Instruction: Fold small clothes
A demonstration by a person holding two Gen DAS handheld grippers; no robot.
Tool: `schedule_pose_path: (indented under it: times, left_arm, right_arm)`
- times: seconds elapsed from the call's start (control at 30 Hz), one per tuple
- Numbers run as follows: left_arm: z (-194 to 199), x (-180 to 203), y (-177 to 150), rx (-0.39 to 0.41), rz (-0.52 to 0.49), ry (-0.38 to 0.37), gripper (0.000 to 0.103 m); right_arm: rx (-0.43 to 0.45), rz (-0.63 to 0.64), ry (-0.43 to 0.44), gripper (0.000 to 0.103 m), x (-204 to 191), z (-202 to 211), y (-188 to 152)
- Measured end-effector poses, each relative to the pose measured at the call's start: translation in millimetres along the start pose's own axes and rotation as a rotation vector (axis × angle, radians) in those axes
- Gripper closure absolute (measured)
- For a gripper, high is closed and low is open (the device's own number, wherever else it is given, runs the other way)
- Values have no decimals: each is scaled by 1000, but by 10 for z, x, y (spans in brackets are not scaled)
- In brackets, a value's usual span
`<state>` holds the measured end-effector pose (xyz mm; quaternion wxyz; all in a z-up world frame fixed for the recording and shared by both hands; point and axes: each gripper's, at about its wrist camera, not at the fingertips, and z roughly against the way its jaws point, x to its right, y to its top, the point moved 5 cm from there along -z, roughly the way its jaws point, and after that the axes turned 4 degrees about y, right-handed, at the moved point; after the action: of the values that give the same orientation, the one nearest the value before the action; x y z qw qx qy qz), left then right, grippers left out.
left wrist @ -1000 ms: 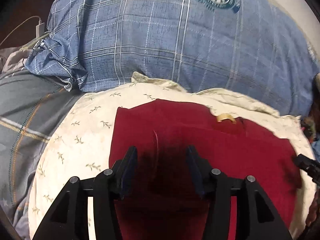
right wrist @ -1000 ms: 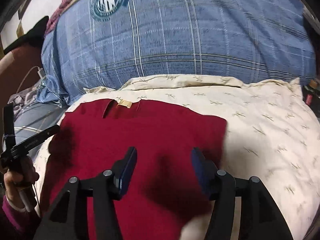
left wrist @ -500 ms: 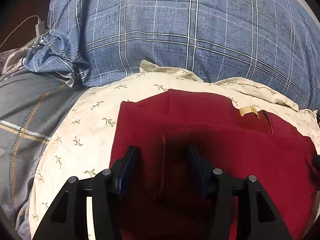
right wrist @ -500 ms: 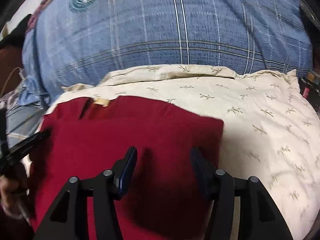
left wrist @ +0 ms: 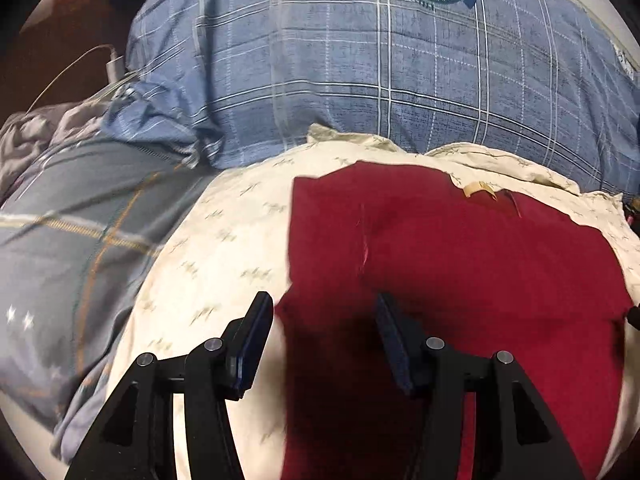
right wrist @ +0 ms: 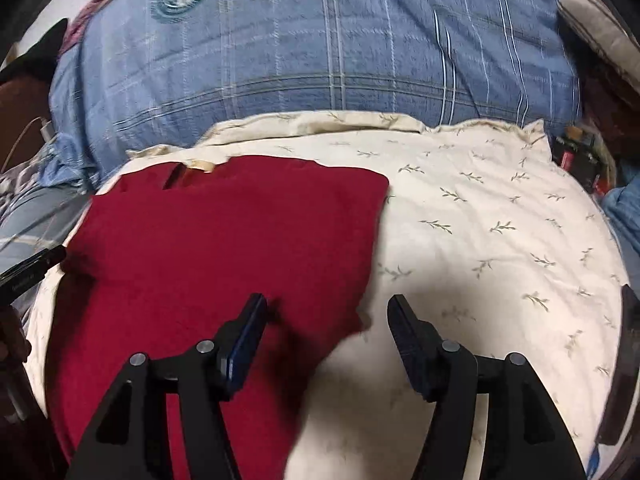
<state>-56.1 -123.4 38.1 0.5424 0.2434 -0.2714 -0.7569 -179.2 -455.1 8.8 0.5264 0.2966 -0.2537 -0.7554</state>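
A dark red garment [left wrist: 460, 264] lies flat on a cream pillow with a leaf print [left wrist: 224, 248]. A tan neck label [left wrist: 478, 189] shows at its far edge. My left gripper [left wrist: 322, 320] is open and empty, straddling the garment's left edge. In the right wrist view the garment [right wrist: 224, 240] fills the left half of the pillow [right wrist: 480, 232]. My right gripper [right wrist: 326, 322] is open and empty, straddling the garment's right edge. The left gripper's tip [right wrist: 30, 274] shows at the left border.
A big blue plaid pillow [left wrist: 380, 80] stands behind the cream one. A grey plaid bedcover [left wrist: 72, 232] lies to the left, with a white charger and cable [left wrist: 108, 68] beyond it. Dark clutter [right wrist: 580, 160] sits at the far right.
Both grippers have moved apart: the left one has shifted left to the garment's left edge, the right one right to its right edge. Both stayed open.
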Motion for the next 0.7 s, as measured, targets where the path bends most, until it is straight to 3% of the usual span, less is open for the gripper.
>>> schedule_pose_path:
  times: [0.17, 0.23, 0.33, 0.5, 0.63, 0.7]
  left_arm:
    - [411, -313, -335, -19, 63, -55, 46]
    - [526, -423, -500, -39, 81, -76, 46]
    - [682, -547, -723, -105, 71, -106, 46]
    - [906, -691, -1074, -148, 53, -152, 44]
    - [901, -745, -1303, -205, 69, -164, 44]
    - [900, -761, -1383, -229, 75, -167, 45]
  right_arm:
    - [-26, 23, 82, 39, -179, 198, -283]
    - [-55, 36, 75, 39, -220, 198, -390]
    - [-89, 36, 123, 38, -299, 265, -574]
    - [-160, 72, 209, 34, -417, 361, -944]
    - [-216, 67, 225, 34, -435, 335, -1247]
    - [-219, 99, 183, 34, -442, 335, -1340]
